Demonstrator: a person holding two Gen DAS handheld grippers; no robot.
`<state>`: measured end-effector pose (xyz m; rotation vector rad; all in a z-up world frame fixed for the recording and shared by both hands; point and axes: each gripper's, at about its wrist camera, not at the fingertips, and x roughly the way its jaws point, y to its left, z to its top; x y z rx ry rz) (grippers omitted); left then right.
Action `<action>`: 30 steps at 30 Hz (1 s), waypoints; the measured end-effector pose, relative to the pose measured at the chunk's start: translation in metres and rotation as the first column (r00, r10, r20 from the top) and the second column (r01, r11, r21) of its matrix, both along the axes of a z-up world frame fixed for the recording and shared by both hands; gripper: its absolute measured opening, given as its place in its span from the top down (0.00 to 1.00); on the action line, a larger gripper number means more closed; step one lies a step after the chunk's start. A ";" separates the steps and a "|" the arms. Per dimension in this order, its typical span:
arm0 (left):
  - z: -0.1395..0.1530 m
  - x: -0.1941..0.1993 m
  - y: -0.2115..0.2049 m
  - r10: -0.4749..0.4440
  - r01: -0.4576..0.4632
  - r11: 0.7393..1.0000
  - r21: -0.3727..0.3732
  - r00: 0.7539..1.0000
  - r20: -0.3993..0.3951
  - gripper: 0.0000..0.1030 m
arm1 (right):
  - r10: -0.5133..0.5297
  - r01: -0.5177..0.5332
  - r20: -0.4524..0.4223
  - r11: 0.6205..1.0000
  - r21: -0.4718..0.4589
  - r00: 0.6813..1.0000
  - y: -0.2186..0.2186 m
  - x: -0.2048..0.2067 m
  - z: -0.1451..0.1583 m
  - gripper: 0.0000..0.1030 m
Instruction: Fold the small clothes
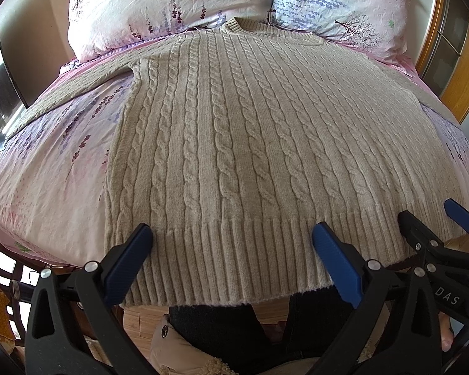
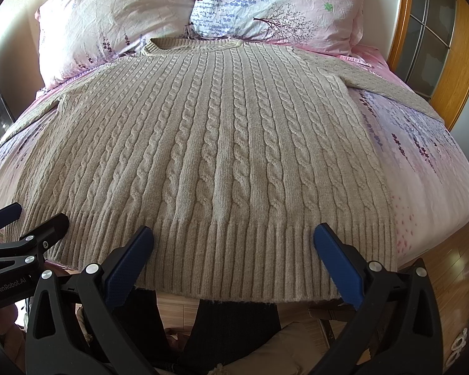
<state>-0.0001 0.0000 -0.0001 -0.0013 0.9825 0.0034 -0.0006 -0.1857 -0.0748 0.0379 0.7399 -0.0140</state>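
Observation:
A beige cable-knit sweater [image 1: 234, 143] lies flat on the bed, face up, collar toward the pillows, both sleeves spread out to the sides. Its ribbed hem hangs slightly over the near bed edge. My left gripper [image 1: 231, 237] is open and empty, hovering over the hem's left half. My right gripper [image 2: 233, 237] is open and empty over the hem's right half. The right gripper also shows in the left wrist view [image 1: 437, 218], and the left gripper shows in the right wrist view [image 2: 31, 218]. The sweater fills the right wrist view [image 2: 222, 143] too.
Two floral pillows [image 1: 172, 3] [image 2: 265, 0] lean at the head of the bed. The pink floral sheet [image 1: 47, 162] [image 2: 428, 156] shows on both sides. A wooden-framed door [image 2: 434, 47] stands at the right. Wooden floor [image 2: 453, 265] and the person's dark trousers [image 1: 222, 328] lie below.

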 end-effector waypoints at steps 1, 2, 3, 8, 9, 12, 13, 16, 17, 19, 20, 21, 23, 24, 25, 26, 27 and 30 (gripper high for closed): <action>0.000 0.000 0.000 0.000 0.000 1.000 0.000 1.000 -0.001 0.02 | 0.000 0.000 0.000 1.000 0.000 1.000 0.000 0.000 0.000 0.01; 0.000 0.000 0.000 0.001 -0.001 1.000 0.000 1.000 -0.001 0.02 | 0.000 0.000 -0.001 1.000 0.000 1.000 0.000 0.000 0.000 0.01; 0.000 0.000 0.000 0.000 0.000 1.000 0.001 1.000 -0.001 0.02 | 0.000 0.000 -0.001 1.000 0.000 1.000 0.000 0.000 0.000 0.01; 0.000 0.000 0.000 0.001 -0.001 1.000 0.001 1.000 -0.002 0.02 | 0.002 -0.002 -0.009 1.000 -0.003 1.000 0.001 0.001 0.000 0.01; 0.000 0.000 0.000 0.002 -0.002 1.000 0.000 1.000 -0.003 0.02 | 0.003 -0.003 -0.011 1.000 -0.003 1.000 0.001 0.002 0.000 0.01; 0.001 0.002 0.003 0.003 -0.003 1.000 0.001 1.000 -0.004 0.02 | 0.007 -0.007 -0.018 1.000 -0.005 1.000 0.000 0.001 0.000 0.01; 0.001 0.002 0.003 0.003 -0.003 1.000 0.000 1.000 -0.004 0.02 | 0.008 -0.008 -0.020 1.000 -0.005 1.000 0.000 0.002 0.001 0.01; 0.000 -0.001 0.002 0.002 -0.002 1.000 0.001 1.000 -0.005 0.02 | 0.009 -0.009 -0.026 1.000 -0.006 1.000 0.001 0.003 0.002 0.01; 0.000 0.000 0.002 0.002 -0.002 1.000 0.001 1.000 -0.005 0.02 | 0.009 -0.009 -0.026 1.000 -0.007 1.000 0.001 0.004 0.002 0.01; 0.000 0.001 0.002 0.002 -0.002 1.000 0.002 1.000 -0.005 0.02 | 0.013 -0.013 -0.028 1.000 -0.008 1.000 0.001 0.004 0.002 0.01; 0.000 0.001 0.003 0.001 -0.001 1.000 0.003 1.000 -0.007 0.02 | 0.016 -0.017 -0.031 1.000 -0.009 0.999 0.001 0.004 0.002 0.01; 0.001 0.001 0.002 -0.001 0.001 1.000 0.003 1.000 -0.008 0.02 | 0.021 -0.022 -0.034 1.000 -0.010 0.999 0.001 0.005 0.002 0.01; 0.000 0.002 0.003 -0.005 0.005 1.000 0.004 1.000 -0.009 0.02 | 0.046 -0.046 -0.036 0.999 -0.012 0.998 0.000 0.006 0.002 0.01; 0.000 0.003 0.003 -0.007 0.007 1.000 0.005 1.000 -0.009 0.02 | 0.057 -0.058 -0.033 0.998 -0.013 0.998 -0.001 0.006 0.002 0.01; 0.000 0.003 0.002 -0.009 0.009 1.000 0.006 1.000 -0.006 0.02 | 0.073 -0.074 -0.026 0.997 -0.011 0.997 -0.003 0.007 0.002 0.01; 0.000 0.003 0.003 -0.010 0.010 1.000 0.006 1.000 -0.002 0.02 | 0.085 -0.085 -0.017 0.996 -0.009 0.996 -0.004 0.006 0.002 0.01; 0.000 0.003 0.003 -0.010 0.010 1.000 0.007 1.000 0.003 0.02 | 0.094 -0.094 -0.008 0.995 -0.009 0.995 -0.006 0.006 0.002 0.01; 0.000 0.006 0.003 -0.017 0.017 1.000 0.007 1.000 0.017 0.02 | 0.116 -0.116 0.018 0.993 -0.012 0.993 -0.008 0.007 0.001 0.01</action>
